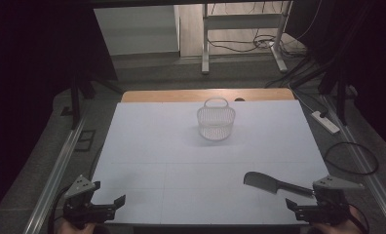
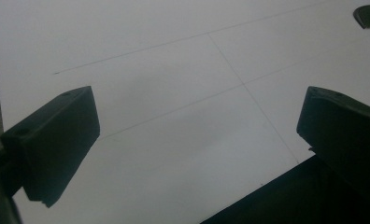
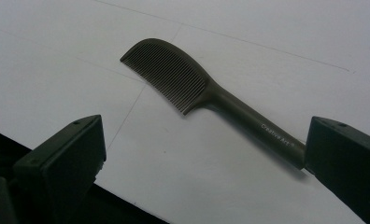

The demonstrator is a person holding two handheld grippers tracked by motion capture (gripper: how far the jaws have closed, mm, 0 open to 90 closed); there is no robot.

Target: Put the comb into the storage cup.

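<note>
From above, my left gripper [image 1: 112,204] and right gripper [image 1: 298,207] sit at the near edge of the white table [image 1: 181,156], jaws spread, wide bare board between them. The comb [image 1: 271,184] lies just beside my right gripper, teeth end toward the table's middle; a basket [image 1: 216,123] stands well apart. Left gripper view: spread jaws over bare board. Right gripper view: the comb's [image 3: 206,95] handle runs toward one jaw, reading "Creative Art".

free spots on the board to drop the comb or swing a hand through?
Bare: the wide stretch between basket and near edge, and left of the basket down to the left tongs. Tight only at the near right, where the comb lies by the right tongs.
</note>
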